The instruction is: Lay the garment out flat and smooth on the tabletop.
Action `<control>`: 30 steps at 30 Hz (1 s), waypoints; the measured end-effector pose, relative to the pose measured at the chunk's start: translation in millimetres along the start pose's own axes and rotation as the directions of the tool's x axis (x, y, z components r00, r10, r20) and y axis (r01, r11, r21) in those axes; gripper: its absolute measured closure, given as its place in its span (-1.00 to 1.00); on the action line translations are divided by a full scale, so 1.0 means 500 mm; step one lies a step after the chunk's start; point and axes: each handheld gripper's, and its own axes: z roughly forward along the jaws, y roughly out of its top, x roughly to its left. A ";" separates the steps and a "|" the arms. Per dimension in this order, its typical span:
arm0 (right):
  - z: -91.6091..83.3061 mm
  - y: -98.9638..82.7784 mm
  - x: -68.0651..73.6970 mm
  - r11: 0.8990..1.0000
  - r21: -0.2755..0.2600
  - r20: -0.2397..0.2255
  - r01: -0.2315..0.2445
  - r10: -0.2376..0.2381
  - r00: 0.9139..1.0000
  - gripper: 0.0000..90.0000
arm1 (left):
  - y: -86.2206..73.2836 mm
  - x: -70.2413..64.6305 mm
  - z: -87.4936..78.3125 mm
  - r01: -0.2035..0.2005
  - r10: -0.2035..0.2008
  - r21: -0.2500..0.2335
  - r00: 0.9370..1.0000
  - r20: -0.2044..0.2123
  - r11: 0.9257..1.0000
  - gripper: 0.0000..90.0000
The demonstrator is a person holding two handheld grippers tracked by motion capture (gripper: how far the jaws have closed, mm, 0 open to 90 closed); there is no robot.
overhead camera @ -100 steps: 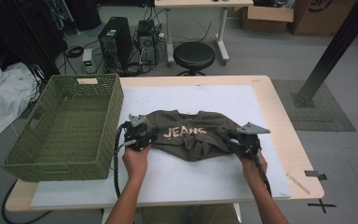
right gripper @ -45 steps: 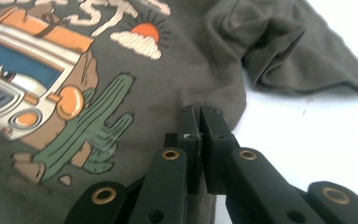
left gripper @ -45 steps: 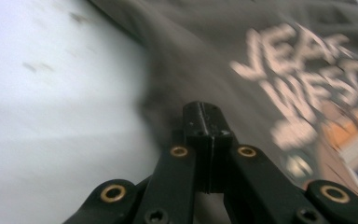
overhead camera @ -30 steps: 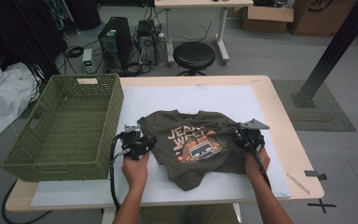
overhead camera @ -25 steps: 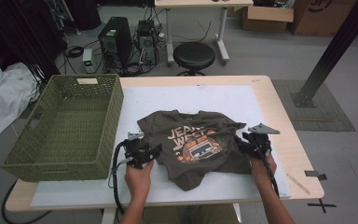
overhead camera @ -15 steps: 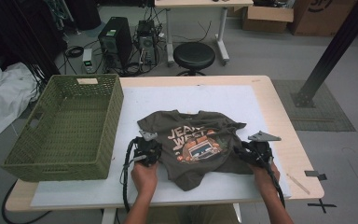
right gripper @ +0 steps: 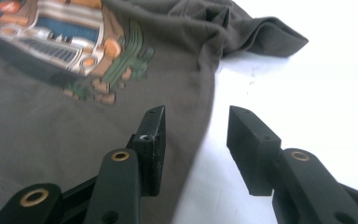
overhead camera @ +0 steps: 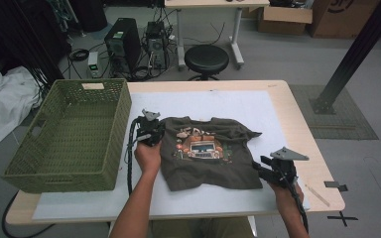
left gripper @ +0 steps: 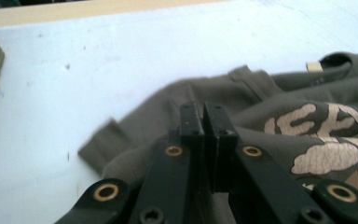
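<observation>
Our left gripper [left gripper: 204, 116] has its jaws pressed together over the olive graphic T-shirt [overhead camera: 206, 153]; whether cloth is pinched, we cannot tell. Our right gripper [right gripper: 196, 135], at the lower right of the high view, is half open astride the shirt's side edge, gripping nothing. Soft and light, the shirt spreads mid-frame; we judge seams and hems the best holds.
</observation>
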 end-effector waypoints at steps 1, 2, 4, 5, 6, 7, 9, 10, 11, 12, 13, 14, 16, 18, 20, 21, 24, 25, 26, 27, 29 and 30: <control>-0.002 -0.006 0.002 1.000 0.007 -0.004 0.000 0.000 1.000 0.27 | 0.000 -0.002 0.004 -0.013 0.013 0.006 1.000 0.000 1.000 0.93; -0.003 -0.010 0.004 1.000 0.011 -0.002 0.000 0.000 1.000 0.27 | -0.003 -0.004 0.008 -0.018 0.018 0.017 1.000 0.007 1.000 0.91; -0.005 -0.019 0.006 1.000 0.019 -0.010 -0.004 0.004 1.000 0.27 | -0.012 -0.008 0.013 -0.005 0.003 0.062 0.999 0.035 0.998 0.70; -0.007 -0.024 0.008 1.000 0.023 -0.013 -0.007 0.007 1.000 0.26 | -0.016 -0.010 0.011 -0.002 0.000 0.080 1.000 0.026 0.997 0.59; -0.009 -0.028 0.011 1.000 0.022 -0.019 -0.014 0.014 1.000 0.26 | -0.021 -0.011 0.007 0.002 -0.004 0.084 1.000 0.028 0.997 0.53; -0.012 -0.031 0.014 1.000 0.019 -0.022 -0.013 0.013 1.000 0.26 | -0.028 -0.012 -0.002 0.012 -0.014 0.078 0.999 0.030 0.997 0.51; -0.016 -0.039 0.022 1.000 0.022 -0.029 -0.003 0.003 1.000 0.27 | -0.046 -0.013 -0.028 0.059 -0.061 0.048 0.998 0.033 0.997 0.45; -0.017 -0.043 0.028 0.999 0.031 -0.021 0.011 -0.010 1.000 0.29 | -0.055 -0.012 -0.040 0.081 -0.083 0.049 0.996 0.039 0.996 0.38; -0.016 -0.046 0.030 0.998 0.050 -0.009 0.023 -0.022 1.000 0.29 | -0.064 -0.011 -0.052 0.099 -0.102 0.049 0.994 0.043 0.994 0.32; -0.016 -0.050 0.031 0.999 0.047 -0.003 0.025 -0.025 1.000 0.29 | -0.075 -0.010 -0.067 0.111 -0.113 0.040 0.993 0.045 0.993 0.28; -0.019 -0.053 0.032 0.999 0.043 0.001 0.017 -0.017 1.000 0.30 | -0.085 -0.010 -0.079 0.126 -0.127 0.030 0.991 0.047 0.992 0.27; -0.021 -0.055 0.032 0.999 0.040 0.002 0.014 -0.014 1.000 0.31 | -0.100 -0.009 -0.099 0.148 -0.149 0.024 0.987 0.052 0.989 0.27; -0.029 -0.062 0.035 0.999 0.035 0.002 0.014 -0.014 1.000 0.38 | -0.125 -0.004 -0.131 0.197 -0.198 0.012 0.976 0.087 0.980 0.28; -0.035 -0.067 0.039 0.999 0.033 0.013 0.021 -0.022 1.000 0.40 | -0.149 -0.003 -0.155 0.229 -0.230 0.028 0.964 0.131 0.973 0.28; -0.040 -0.073 0.042 0.999 0.027 0.020 0.024 -0.024 0.999 0.40 | -0.173 -0.008 -0.174 0.233 -0.237 0.047 0.959 0.155 0.971 0.28; -0.043 -0.077 0.046 0.999 0.021 0.023 0.024 -0.025 0.999 0.44 | -0.183 -0.011 -0.180 0.227 -0.231 0.047 0.960 0.158 0.973 0.28; -0.050 -0.087 0.053 1.000 -0.002 0.007 0.026 -0.026 1.000 0.68 | -0.202 -0.019 -0.178 0.218 -0.228 0.072 0.957 0.179 0.973 0.26; -0.050 -0.090 0.055 1.000 -0.008 -0.001 0.023 -0.023 1.000 0.76 | -0.205 -0.024 -0.174 0.220 -0.233 0.088 0.954 0.188 0.971 0.26; -0.051 -0.091 0.056 1.000 -0.011 -0.012 0.024 -0.024 1.000 0.85 | -0.205 -0.031 -0.171 0.212 -0.228 0.101 0.956 0.183 0.972 0.26; -0.051 -0.091 0.056 1.000 -0.011 -0.017 0.021 -0.022 1.000 0.89 | -0.206 -0.044 -0.164 0.175 -0.194 0.119 0.967 0.167 0.977 0.28; -0.055 -0.092 0.056 1.000 -0.008 -0.030 0.011 -0.011 0.999 0.91 | -0.203 -0.061 -0.164 0.105 -0.117 0.118 0.989 0.095 0.987 0.50; -0.057 -0.094 0.055 1.000 -0.008 -0.043 0.001 -0.002 0.999 0.92 | -0.201 -0.061 -0.163 0.095 -0.110 0.133 0.988 0.111 0.987 0.72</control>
